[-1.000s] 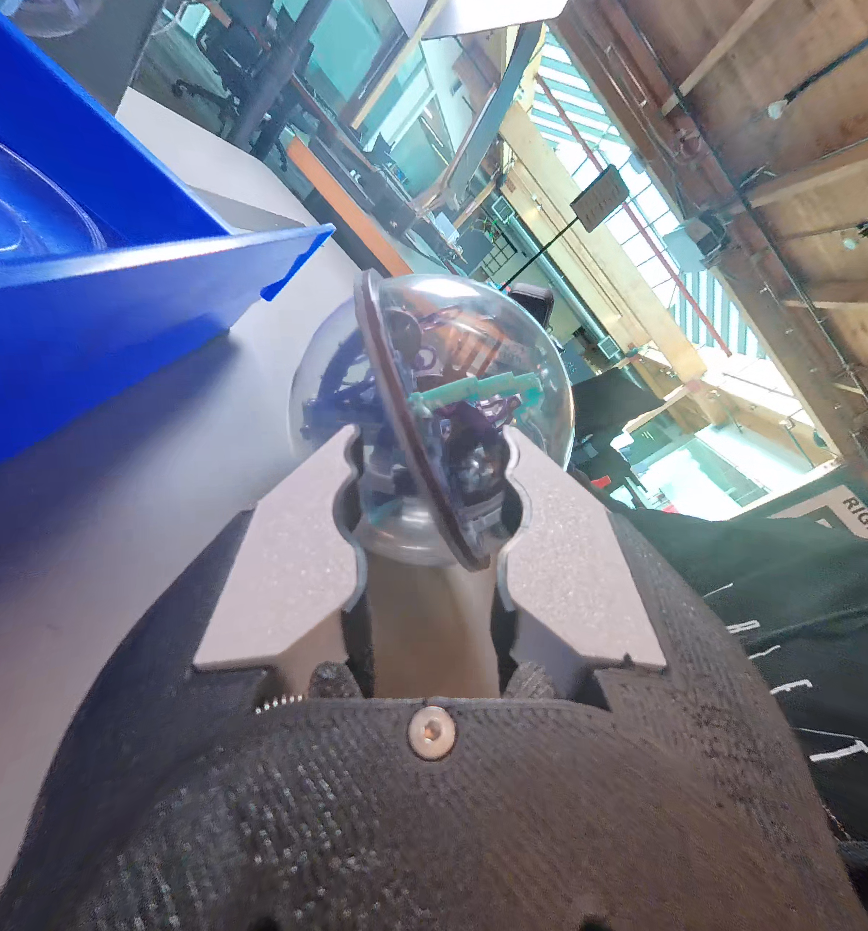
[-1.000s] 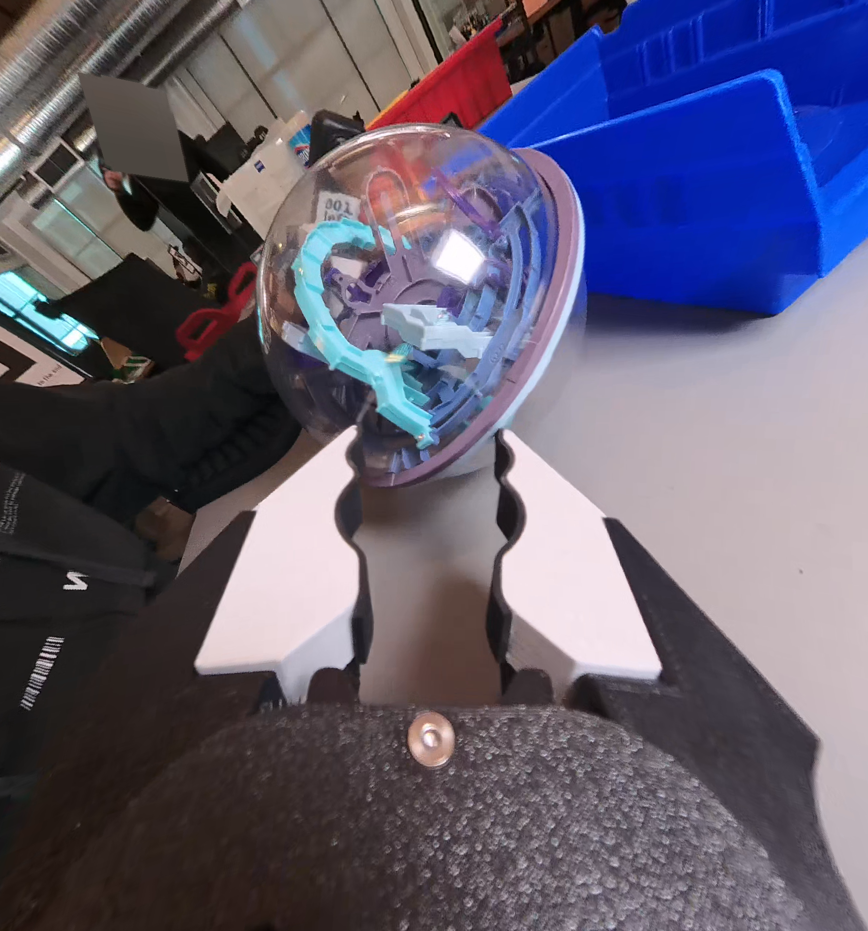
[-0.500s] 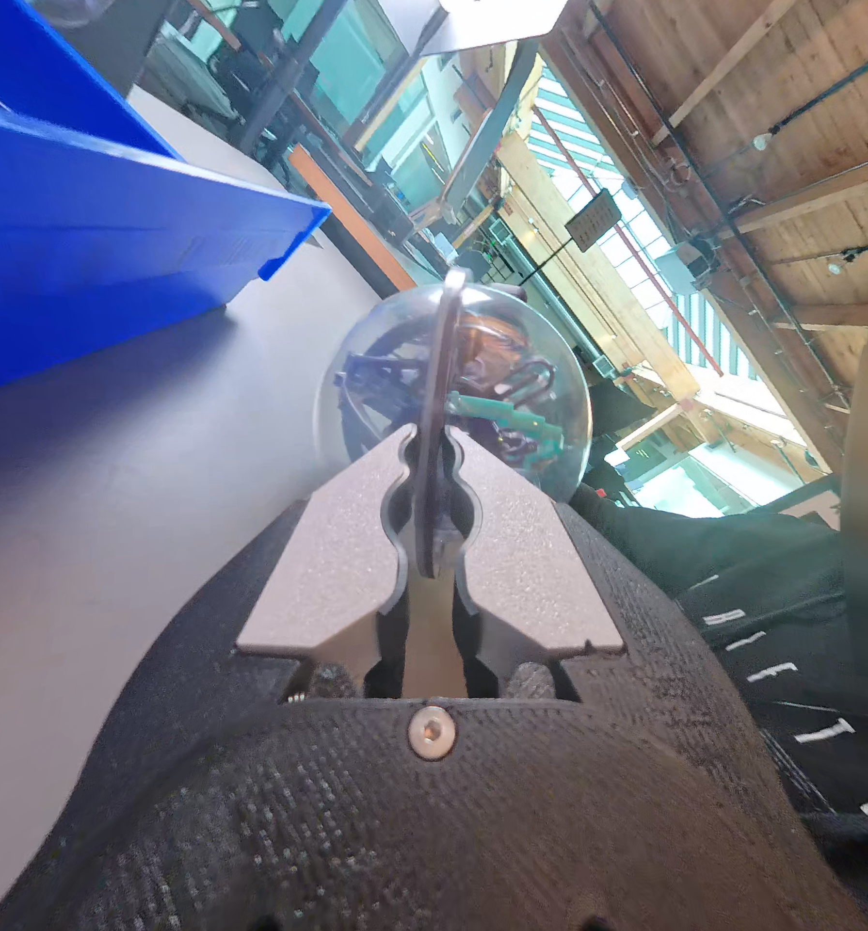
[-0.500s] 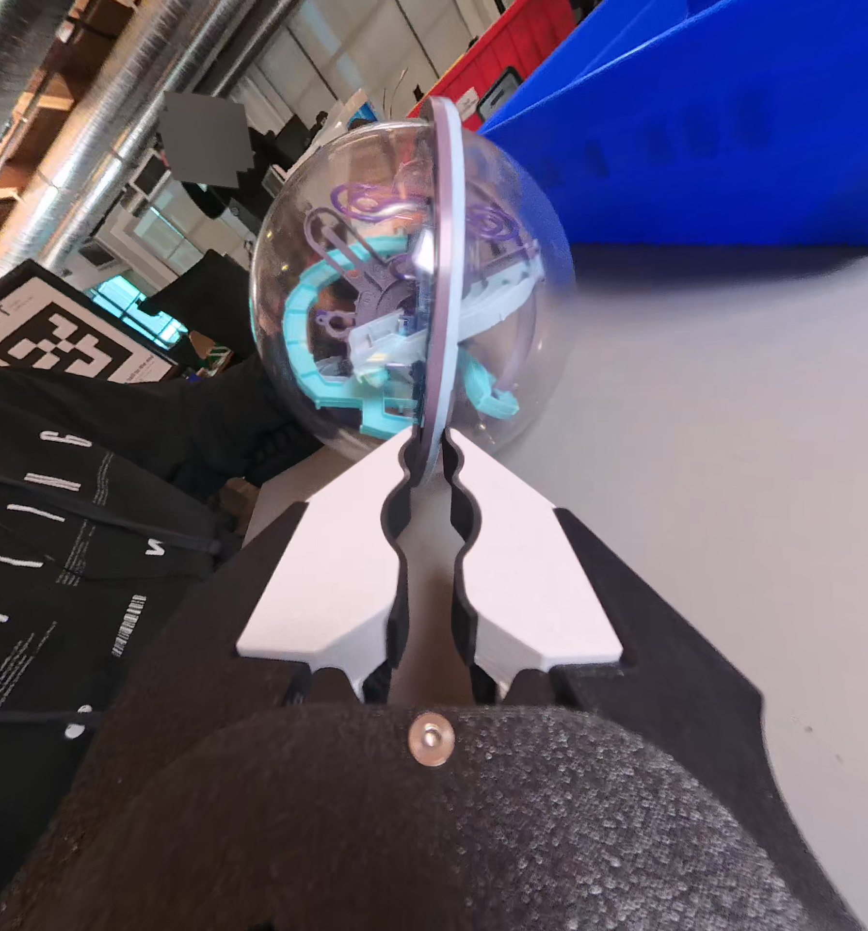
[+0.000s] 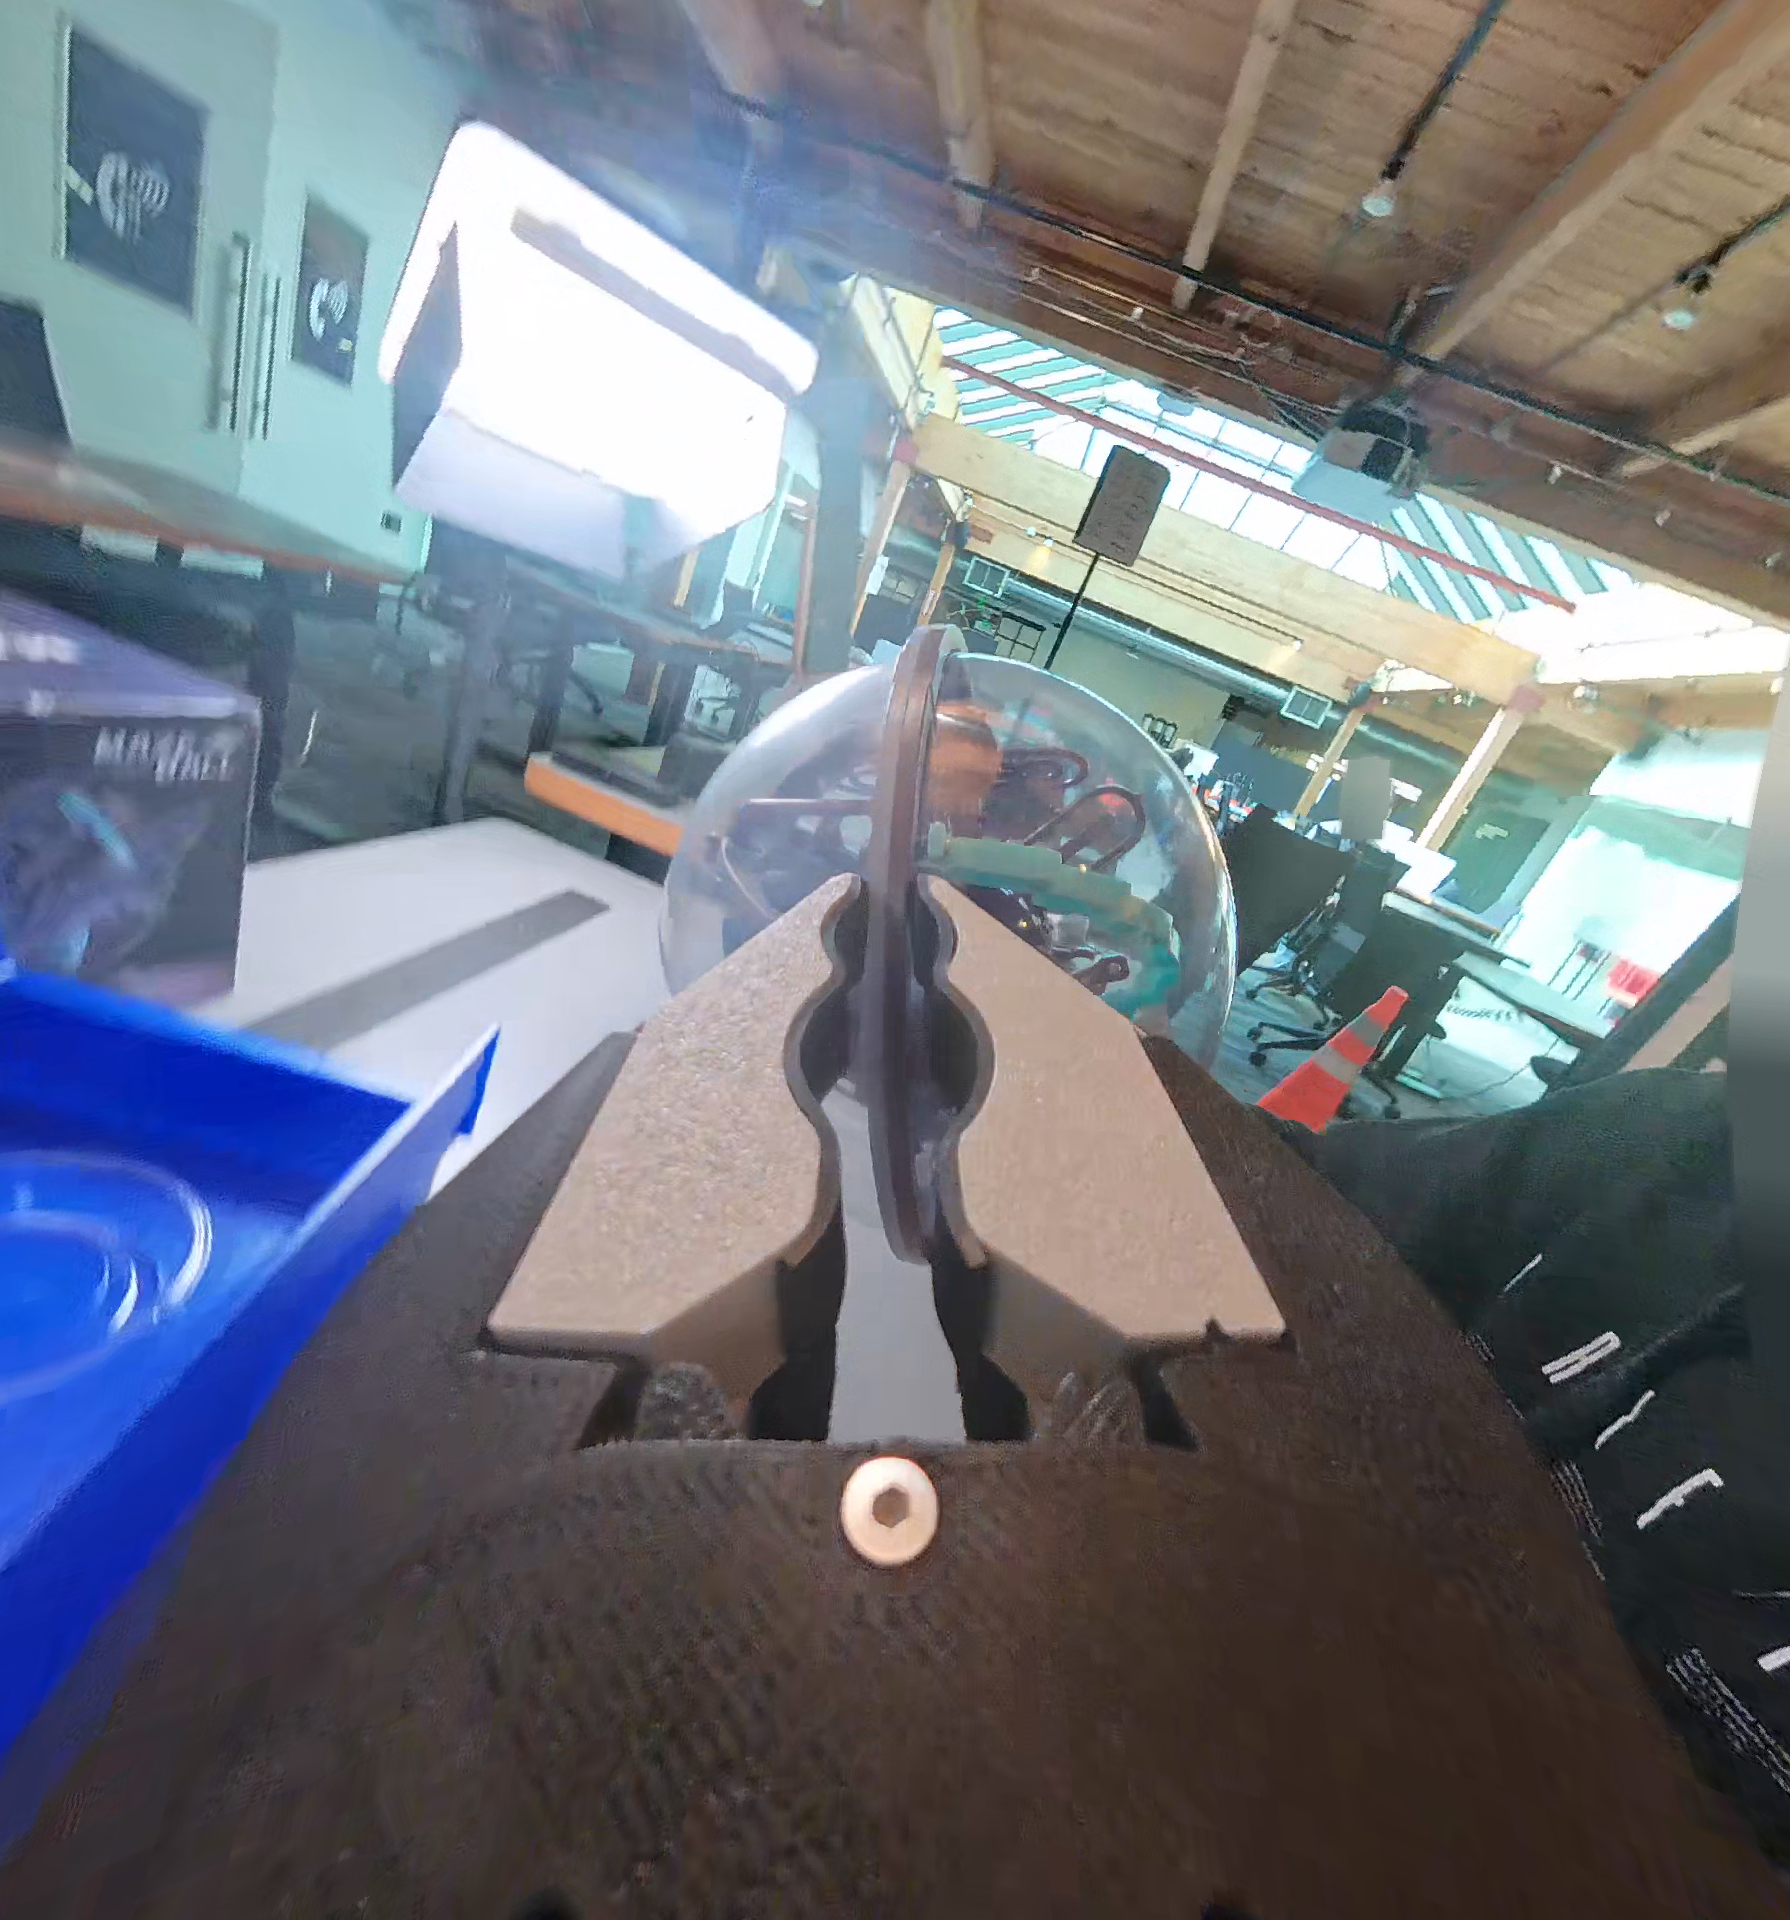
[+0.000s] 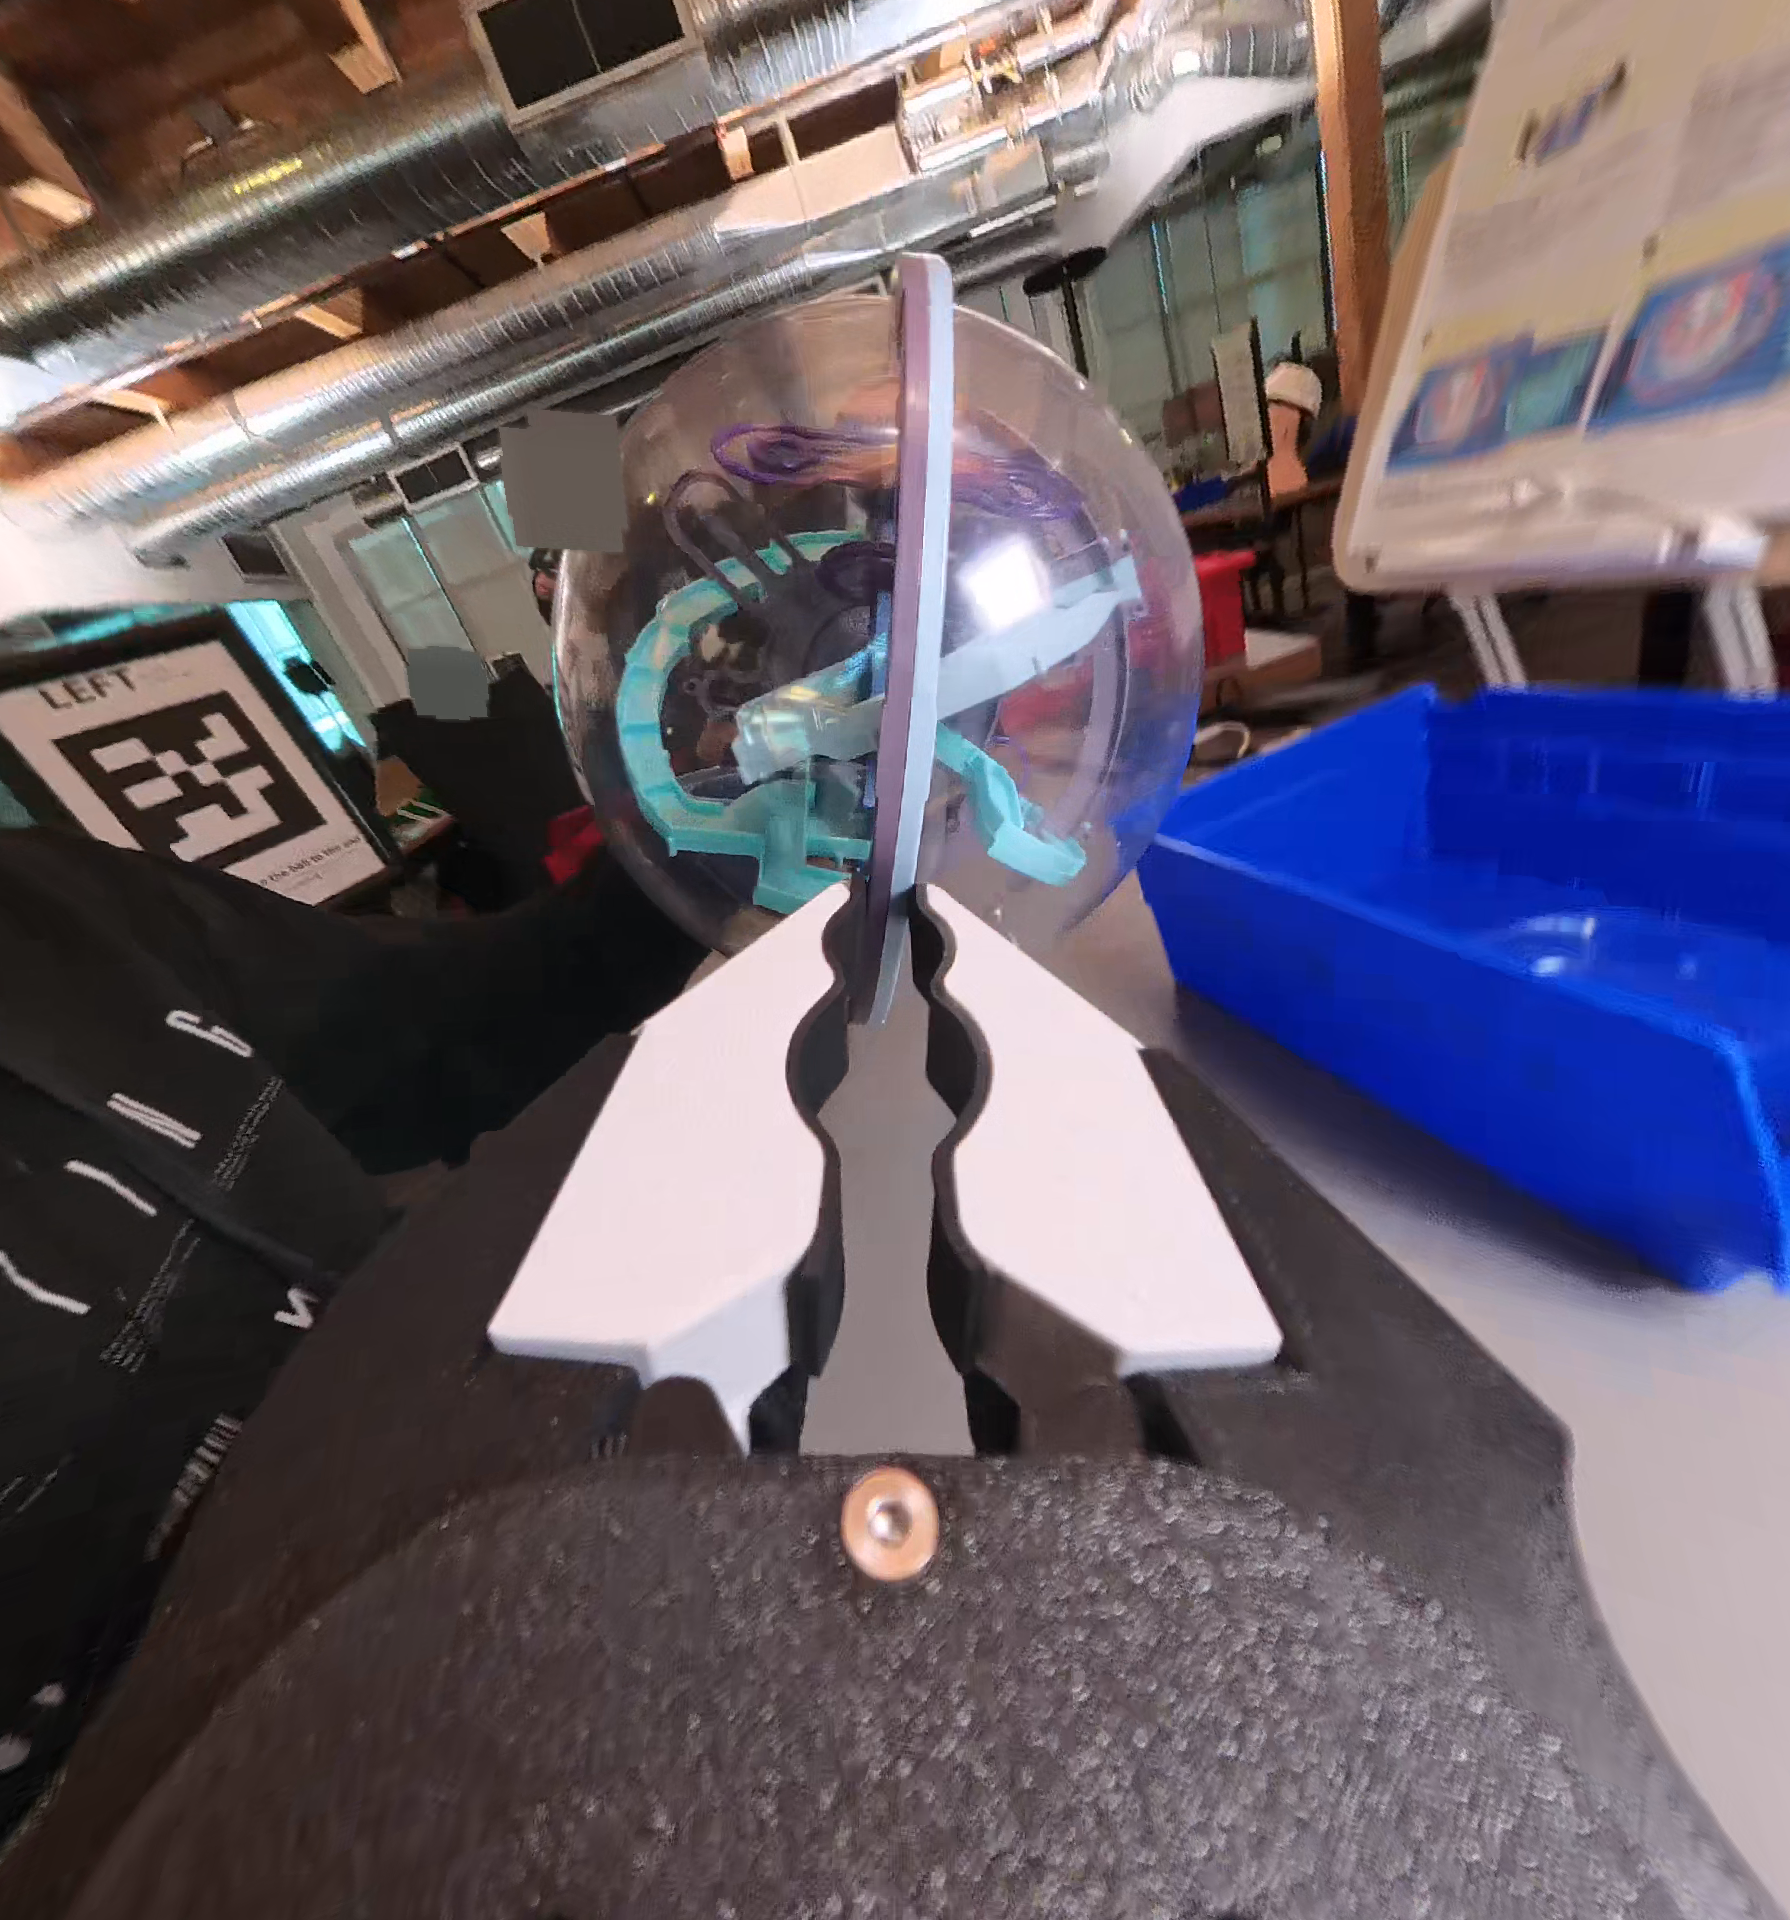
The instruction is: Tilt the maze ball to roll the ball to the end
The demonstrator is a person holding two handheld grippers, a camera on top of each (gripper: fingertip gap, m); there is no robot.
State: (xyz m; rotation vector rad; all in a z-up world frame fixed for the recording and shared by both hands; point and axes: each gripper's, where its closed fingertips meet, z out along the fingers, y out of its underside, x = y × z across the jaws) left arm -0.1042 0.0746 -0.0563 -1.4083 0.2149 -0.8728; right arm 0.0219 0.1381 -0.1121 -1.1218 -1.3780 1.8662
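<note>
Clear plastic is forming the maze ball (image 5: 948, 862), which is hanging above the white surface (image 5: 423, 914), gripped from both sides by its dark flat rim. Left claw (image 5: 896, 914) is pinching that rim between its grey fingers (image 5: 725, 1101), and right claw (image 6: 886, 914) is clamping the rim's opposite edge between white fingers (image 6: 704, 1122), beside a blue bin (image 6: 1556, 966)

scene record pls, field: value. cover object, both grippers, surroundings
object: clear maze ball, teal and purple tracks inside, flat rim ring around its middle
left gripper: shut on the rim ring, ring edge-on between the fingers
right gripper: shut on the rim ring at the fingertips
ball support: off the table, held only by the two grippers
surroundings: blue bin beside the ball; orange cone in the background
ball inside the maze: cannot tell
</note>
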